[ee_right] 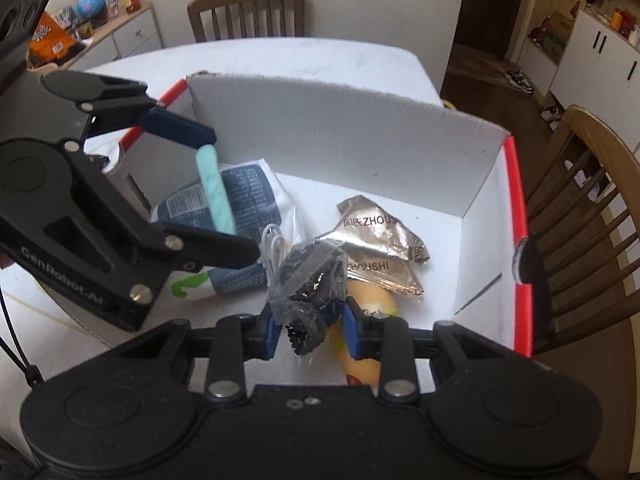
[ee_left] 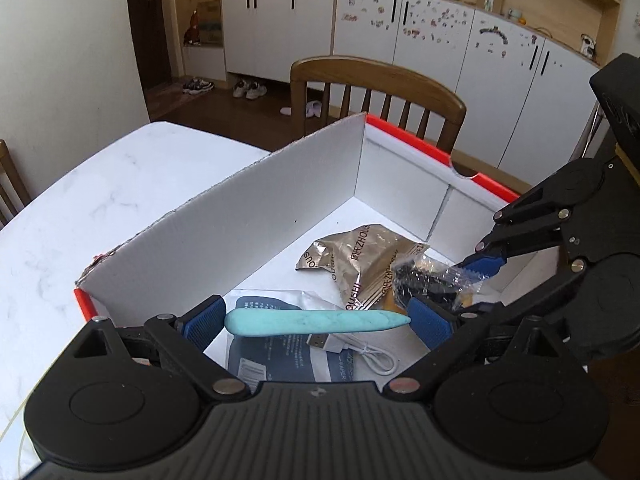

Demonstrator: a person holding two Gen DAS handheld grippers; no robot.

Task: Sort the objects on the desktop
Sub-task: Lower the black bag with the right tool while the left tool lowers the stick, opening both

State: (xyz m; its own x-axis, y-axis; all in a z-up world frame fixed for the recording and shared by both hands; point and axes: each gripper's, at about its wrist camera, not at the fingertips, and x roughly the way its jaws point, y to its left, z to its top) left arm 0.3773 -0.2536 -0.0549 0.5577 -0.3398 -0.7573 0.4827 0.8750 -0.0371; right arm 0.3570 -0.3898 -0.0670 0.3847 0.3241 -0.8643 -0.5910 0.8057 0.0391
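turquoise stick (ee_left: 316,322): smooth, marbled pale blue-green, thick and rounded at one end, tapering to a point at the other; it spans crosswise between the blue pads of the left gripper (ee_left: 318,326), held above the box floor.
left gripper fingers: spread wide, clamped on the two ends of the stick.
black item in clear wrap (ee_right: 310,292): dark, shiny, crinkled plastic around it; pinched between the pads of the right gripper (ee_right: 311,330), over the box.
right gripper fingers: narrow, closed on the wrapped item.
box (ee_left: 248,216): white cardboard walls, red outer edges, one tall flap upright; both grippers reach into it.
inside the box: a gold foil packet (ee_right: 376,248) with printed letters, a blue and white flat pouch (ee_right: 240,196), a coiled white cable (ee_left: 360,350) and a yellow-orange thing (ee_right: 366,320) partly under the foil and the right gripper.
surface: white marbled table (ee_left: 80,208), the box resting on it.
room: wooden chairs (ee_left: 380,92) at the table edges, white cupboards (ee_left: 440,40) with stickers, shoes on a dark floor.
in the way: the foil packet and pouch lie right beneath the held things.
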